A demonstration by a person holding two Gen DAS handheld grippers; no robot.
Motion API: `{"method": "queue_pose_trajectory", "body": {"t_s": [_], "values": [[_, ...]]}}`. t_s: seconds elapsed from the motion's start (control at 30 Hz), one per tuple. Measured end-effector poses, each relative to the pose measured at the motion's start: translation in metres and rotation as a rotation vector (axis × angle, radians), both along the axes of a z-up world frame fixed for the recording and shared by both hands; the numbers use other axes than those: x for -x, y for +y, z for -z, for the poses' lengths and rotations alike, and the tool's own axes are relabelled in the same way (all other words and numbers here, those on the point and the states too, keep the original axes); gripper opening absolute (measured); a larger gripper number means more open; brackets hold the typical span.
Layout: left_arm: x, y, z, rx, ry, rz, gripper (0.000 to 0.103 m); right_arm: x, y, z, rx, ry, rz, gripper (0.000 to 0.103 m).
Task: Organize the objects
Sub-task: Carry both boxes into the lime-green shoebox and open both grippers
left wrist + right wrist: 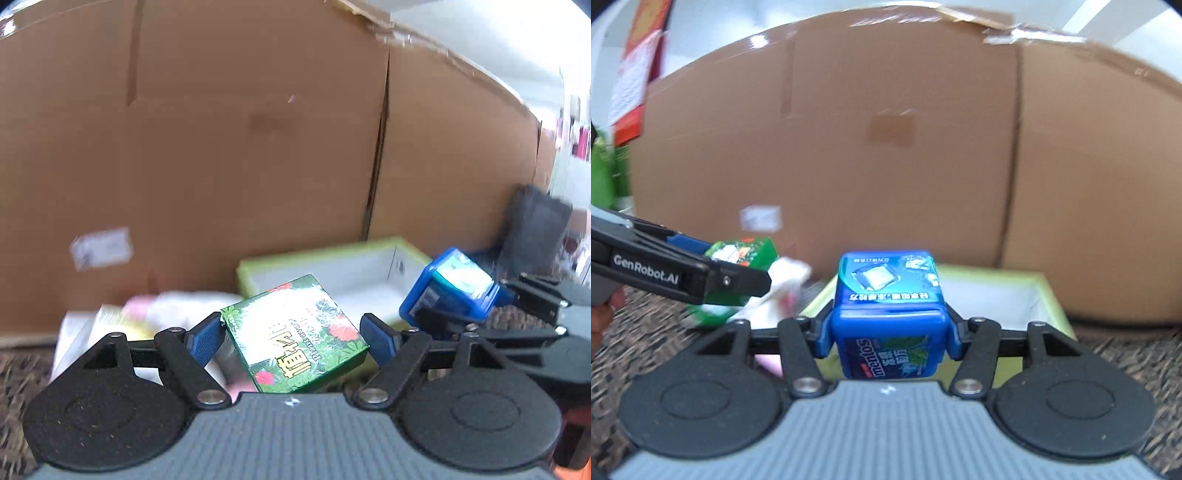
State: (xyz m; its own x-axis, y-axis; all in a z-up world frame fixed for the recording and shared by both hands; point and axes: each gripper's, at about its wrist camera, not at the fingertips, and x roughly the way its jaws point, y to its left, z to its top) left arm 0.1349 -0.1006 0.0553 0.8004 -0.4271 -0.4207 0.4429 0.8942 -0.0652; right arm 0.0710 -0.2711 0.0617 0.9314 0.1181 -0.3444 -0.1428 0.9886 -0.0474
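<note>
My left gripper [293, 334] is shut on a green flowered box [295, 332], held tilted above the floor; it also shows in the right wrist view [738, 254]. My right gripper [888, 332] is shut on a blue Mentos box [886, 314], held above the near edge of an open yellow-green tray [1049, 291] with a white inside. In the left wrist view the Mentos box [450, 291] and the right gripper [491, 306] hang over the tray's right end [325, 258].
A big brown cardboard box [221, 147] stands right behind the tray. White and pink packets [173, 306] lie to the tray's left on a speckled brown carpet [1126, 354]. A dark grey object [535, 221] stands at the right.
</note>
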Motion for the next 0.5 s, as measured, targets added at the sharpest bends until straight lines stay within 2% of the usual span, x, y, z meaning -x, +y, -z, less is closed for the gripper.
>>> {"method": "queue_pose_trajectory", "body": {"t_s": [0.07,0.17,0.37,0.5], "values": [[-0.026,-0.020,-0.003,0.004,-0.014,-0.001,0.083,-0.027,-0.011,-0.007,0.023,-0.004,0.045,0.055],[-0.068,-0.046,0.007,0.001,-0.003,-0.023,0.083,-0.073,-0.028,-0.002,0.042,0.049,0.102,0.055],[-0.129,-0.082,0.045,-0.099,0.066,-0.036,0.083,-0.156,-0.055,0.040,0.025,0.259,0.146,0.055],[-0.144,-0.085,0.057,-0.078,0.087,-0.032,0.084,-0.181,-0.052,0.060,0.049,0.317,0.135,0.055]]}}
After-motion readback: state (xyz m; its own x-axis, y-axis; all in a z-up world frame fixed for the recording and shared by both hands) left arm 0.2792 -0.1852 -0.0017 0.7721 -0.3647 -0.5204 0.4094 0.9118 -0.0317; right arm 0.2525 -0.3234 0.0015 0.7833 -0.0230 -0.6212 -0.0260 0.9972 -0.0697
